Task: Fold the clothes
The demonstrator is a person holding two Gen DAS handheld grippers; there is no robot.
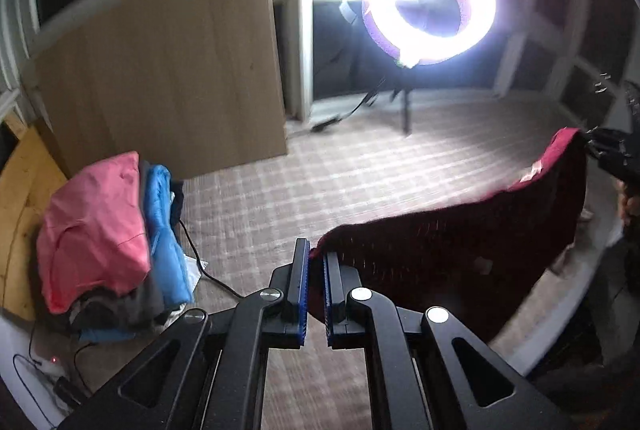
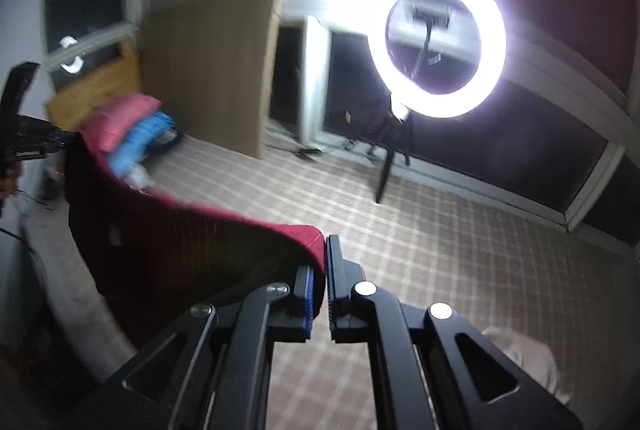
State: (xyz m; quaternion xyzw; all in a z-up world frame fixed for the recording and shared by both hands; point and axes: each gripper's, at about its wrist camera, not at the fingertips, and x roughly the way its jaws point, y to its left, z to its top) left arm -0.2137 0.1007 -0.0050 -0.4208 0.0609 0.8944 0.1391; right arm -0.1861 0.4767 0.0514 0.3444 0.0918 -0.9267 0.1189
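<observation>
A dark red garment (image 1: 460, 254) hangs in the air, stretched between my two grippers. My left gripper (image 1: 316, 262) is shut on its left corner. In the left wrist view the right gripper (image 1: 608, 149) holds the far corner at the right edge. In the right wrist view my right gripper (image 2: 324, 270) is shut on the garment's (image 2: 180, 250) right corner, and the left gripper (image 2: 36, 145) grips the other end at far left. The cloth sags between them above the checked carpet (image 1: 360, 181).
A pile of clothes, pink (image 1: 96, 230) on top and blue (image 1: 168, 230) beside it, lies left on the floor near cables. A bright ring light on a tripod (image 1: 436, 1) stands ahead. A wooden cabinet (image 1: 168, 69) stands at the back left. A beige cloth (image 2: 524, 362) lies lower right.
</observation>
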